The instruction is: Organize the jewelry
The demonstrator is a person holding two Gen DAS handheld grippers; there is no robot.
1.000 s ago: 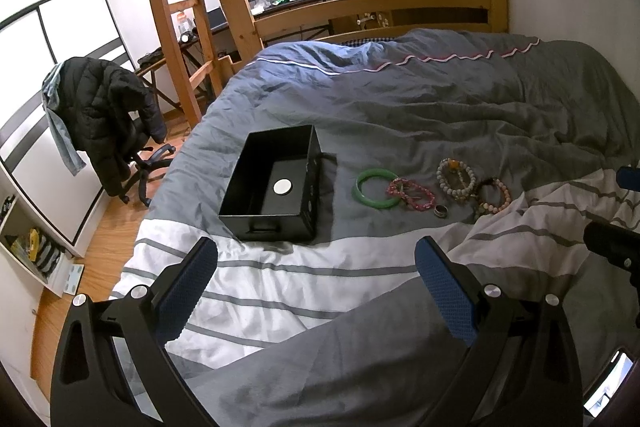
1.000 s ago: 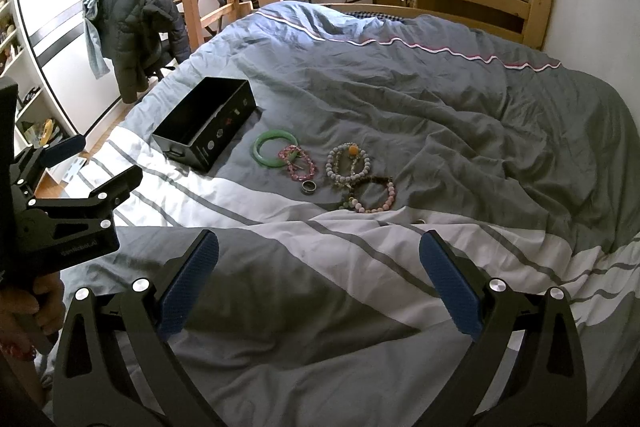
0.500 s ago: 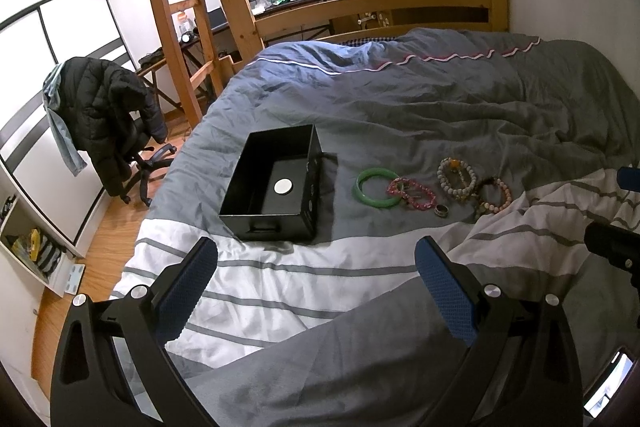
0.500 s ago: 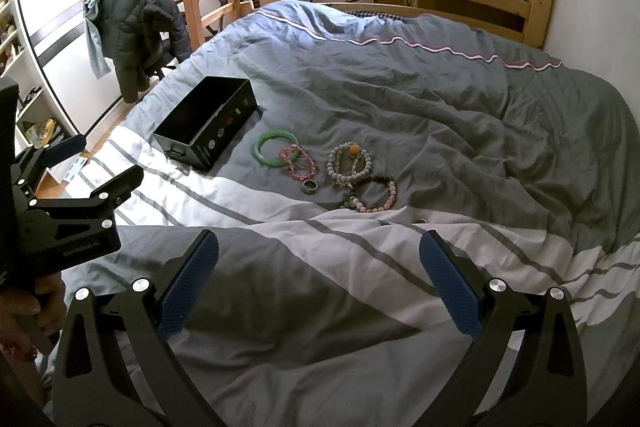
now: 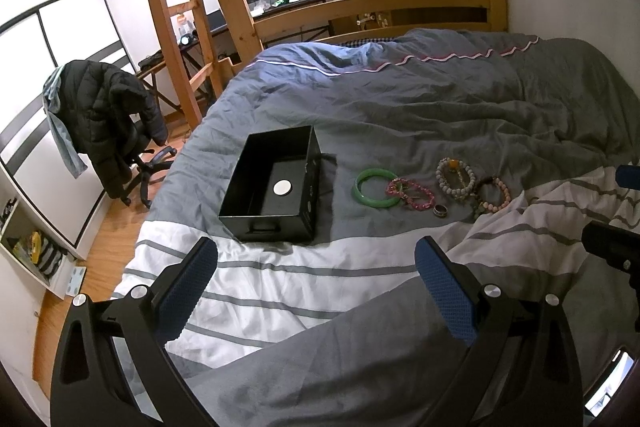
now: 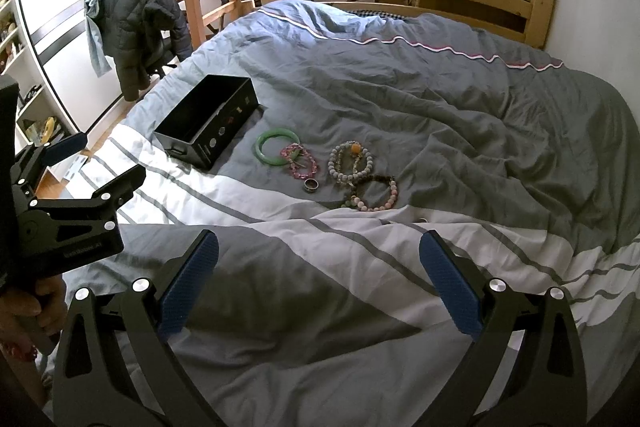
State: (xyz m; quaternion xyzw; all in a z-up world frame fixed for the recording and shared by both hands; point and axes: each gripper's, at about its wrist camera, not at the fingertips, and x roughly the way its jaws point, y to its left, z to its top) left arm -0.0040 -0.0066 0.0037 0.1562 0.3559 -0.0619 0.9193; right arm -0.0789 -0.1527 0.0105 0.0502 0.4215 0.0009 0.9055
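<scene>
An open black box [image 5: 276, 183] [image 6: 208, 125] sits on the grey bedspread with a small white disc [image 5: 282, 187] inside. To its right lie a green bangle [image 5: 376, 188] [image 6: 277, 146], a pink bead bracelet [image 5: 410, 193] [image 6: 300, 159], a dark ring [image 5: 440, 211] [image 6: 311, 185], a pale bead bracelet [image 5: 456, 173] [image 6: 351, 163] and a pinkish bead bracelet [image 5: 493, 194] [image 6: 374, 193]. My left gripper [image 5: 316, 279] is open and empty, short of the box. My right gripper [image 6: 318, 271] is open and empty, short of the jewelry.
The bed has a grey and white striped duvet [image 5: 304, 267]. A wooden ladder and bed frame [image 5: 208, 7] stand behind. An office chair with a black jacket [image 5: 108, 119] stands on the floor at left. The left gripper shows in the right wrist view [image 6: 60, 211].
</scene>
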